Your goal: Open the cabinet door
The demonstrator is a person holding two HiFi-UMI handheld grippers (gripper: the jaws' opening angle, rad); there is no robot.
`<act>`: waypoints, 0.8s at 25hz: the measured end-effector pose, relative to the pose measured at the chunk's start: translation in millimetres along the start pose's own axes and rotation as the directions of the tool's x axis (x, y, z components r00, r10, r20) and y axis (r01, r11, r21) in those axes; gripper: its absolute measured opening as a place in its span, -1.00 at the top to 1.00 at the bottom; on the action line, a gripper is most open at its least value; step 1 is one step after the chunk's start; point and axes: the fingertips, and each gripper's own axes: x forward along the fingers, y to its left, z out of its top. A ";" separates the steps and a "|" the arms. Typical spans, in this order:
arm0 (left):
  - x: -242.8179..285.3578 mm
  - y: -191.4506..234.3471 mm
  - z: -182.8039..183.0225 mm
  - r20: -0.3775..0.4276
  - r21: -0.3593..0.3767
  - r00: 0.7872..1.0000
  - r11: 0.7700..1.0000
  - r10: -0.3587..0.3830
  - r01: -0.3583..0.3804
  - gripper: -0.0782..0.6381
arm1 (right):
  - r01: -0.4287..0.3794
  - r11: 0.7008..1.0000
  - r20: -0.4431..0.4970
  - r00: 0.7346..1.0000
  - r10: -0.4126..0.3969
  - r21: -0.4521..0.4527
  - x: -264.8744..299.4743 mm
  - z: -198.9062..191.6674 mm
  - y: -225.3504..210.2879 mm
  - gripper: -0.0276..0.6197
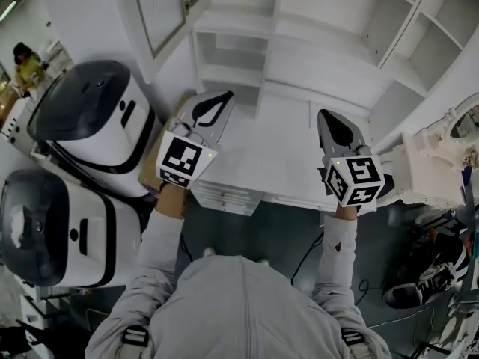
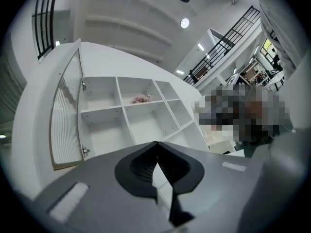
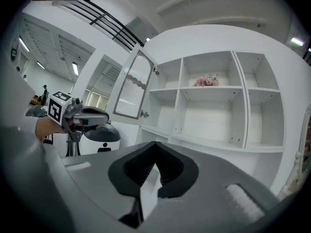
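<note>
Before white cabinet (image 1: 299, 58), door (image 1: 159, 13) open; left tongs (image 1: 224, 97), right tongs (image 1: 325, 118) both pressed together, empty.

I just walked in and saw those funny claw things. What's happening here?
A person holds a left gripper and a right gripper out in front of a white cabinet. The jaws of both grippers are shut and hold nothing. The cabinet door, with its ribbed panel, already stands swung open on the left, and neither gripper touches it. A small bunch of pink flowers sits on an upper shelf.
</note>
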 end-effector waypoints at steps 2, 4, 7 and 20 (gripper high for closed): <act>-3.0 -5.7 -3.3 -0.004 0.009 1.000 1.000 0.015 -0.015 0.73 | -0.003 1.000 -0.001 1.000 0.004 0.014 -4.0 -7.2 1.6 0.91; -5.7 -13.8 -6.8 -0.003 0.010 1.000 1.000 0.021 -0.021 0.73 | -0.003 0.999 -0.007 1.000 0.004 0.034 -7.7 -16.8 4.0 0.91; -10.1 -23.1 -18.0 -0.015 -0.001 1.000 1.000 0.011 -0.011 0.73 | -0.008 0.998 -0.024 1.000 0.010 0.067 -10.3 -32.3 11.2 0.91; -16.1 -33.5 -51.6 -0.060 -0.086 0.998 0.996 -0.003 -0.002 0.73 | 0.010 0.999 -0.068 0.998 -0.007 0.048 -14.3 -51.7 21.9 0.91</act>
